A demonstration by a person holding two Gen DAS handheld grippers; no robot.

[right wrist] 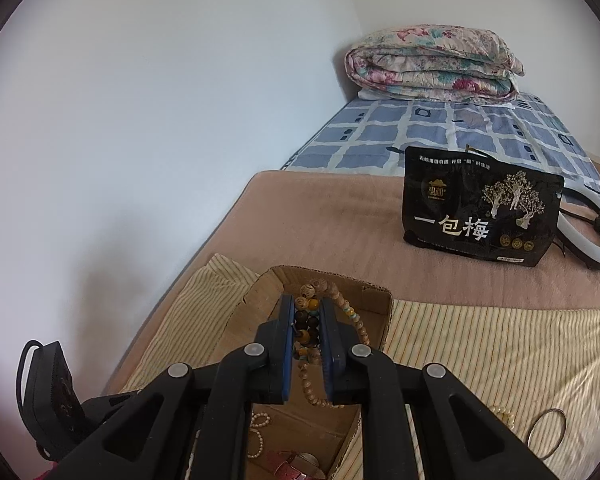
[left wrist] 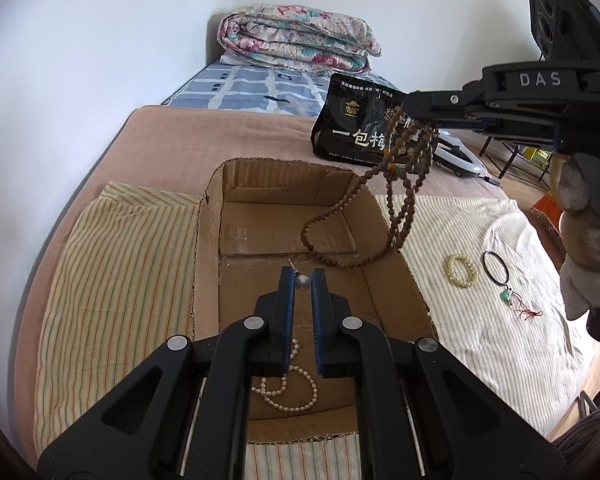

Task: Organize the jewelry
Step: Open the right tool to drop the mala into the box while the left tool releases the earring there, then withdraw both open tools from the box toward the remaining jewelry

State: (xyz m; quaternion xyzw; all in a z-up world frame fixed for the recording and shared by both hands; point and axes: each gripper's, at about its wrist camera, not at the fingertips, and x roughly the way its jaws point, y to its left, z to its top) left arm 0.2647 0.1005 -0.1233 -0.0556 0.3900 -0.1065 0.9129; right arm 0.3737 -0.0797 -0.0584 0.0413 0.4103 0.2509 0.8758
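Two grippers work over one cardboard box (left wrist: 236, 184) on the bed. Leftmost of the pair, the left gripper (left wrist: 302, 280) hangs above the box floor with its jaws nearly together; a small silvery piece (left wrist: 302, 281) sits between the tips, probably pinched, though it is too small to be sure what it is. Below it, on the near floor of the box, lies a pearl strand (left wrist: 296, 390) in loose curls.

Further right, the right gripper (left wrist: 410, 106) comes in level from the side, jaws clamped on a brown bead string (left wrist: 400, 184). In its own view the beads (right wrist: 306, 320) are packed between the blue pads. The string's long axis runs straight down from the fingers in several loops; the lowest loop trails down and leftward into the box, and looks to touch the floor. So the box lies directly beneath the held beads, and this hand is the nearer one for lowering and releasing them.

On the striped cloth (left wrist: 460, 340) right of the box, well apart from either gripper, lie a pale bracelet (left wrist: 462, 270) and a black cord (left wrist: 496, 268) with a green pendant (left wrist: 508, 295), its tail pointing toward the bed's near edge.
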